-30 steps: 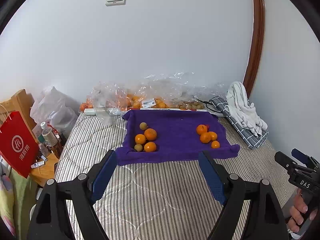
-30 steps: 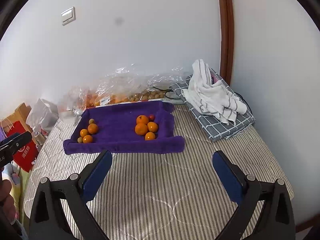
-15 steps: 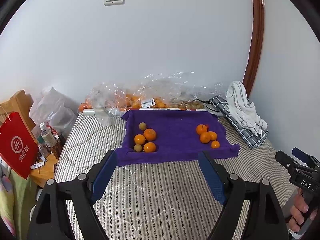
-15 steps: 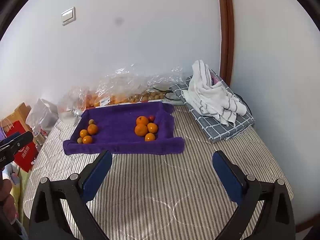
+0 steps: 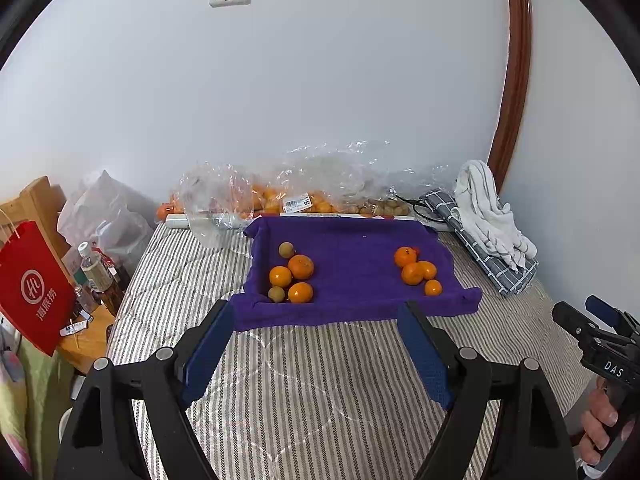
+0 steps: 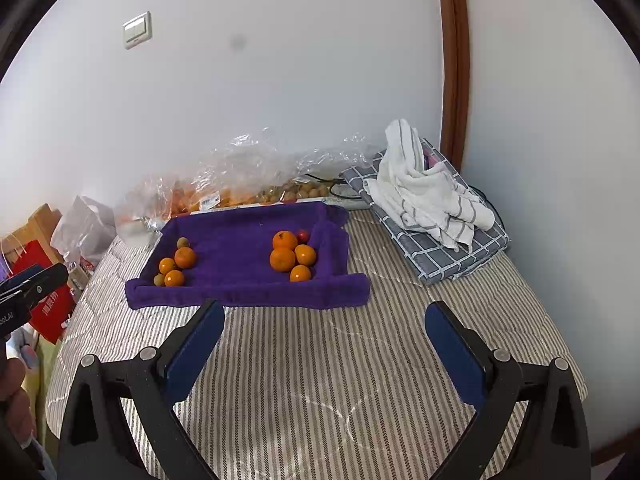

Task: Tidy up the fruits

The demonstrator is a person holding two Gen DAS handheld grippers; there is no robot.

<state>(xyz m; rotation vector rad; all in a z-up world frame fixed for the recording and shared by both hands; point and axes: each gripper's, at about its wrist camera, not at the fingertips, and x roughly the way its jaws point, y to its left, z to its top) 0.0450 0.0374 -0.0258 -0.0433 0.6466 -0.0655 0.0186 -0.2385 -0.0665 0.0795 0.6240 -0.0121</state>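
Nearest to me, my left tool (image 5: 316,344) hangs over the striped bed (image 5: 320,392) with its blue pads spread wide and nothing between them; my right tool (image 6: 324,340) is just as wide and empty. Beyond both lies the purple towel (image 5: 352,280), its edges rolled up like a shallow tray. On its left side I see three oranges (image 5: 301,267) bunched with two small brownish fruits (image 5: 286,249); on its right, well apart, four more oranges (image 5: 412,273) huddle together. The right view shows a small red fruit (image 6: 302,235) clearly, touching the farthest orange of that group, while the left view gives me only a sliver of it. Behind the towel, against the wall, crumpled clear plastic bags (image 5: 280,188) hold more fruit. The left view alone takes in the water bottle (image 5: 94,270); the right view gives a fuller look at the white striped cloth (image 6: 424,188) heaped on a folded checked cloth (image 6: 448,248).
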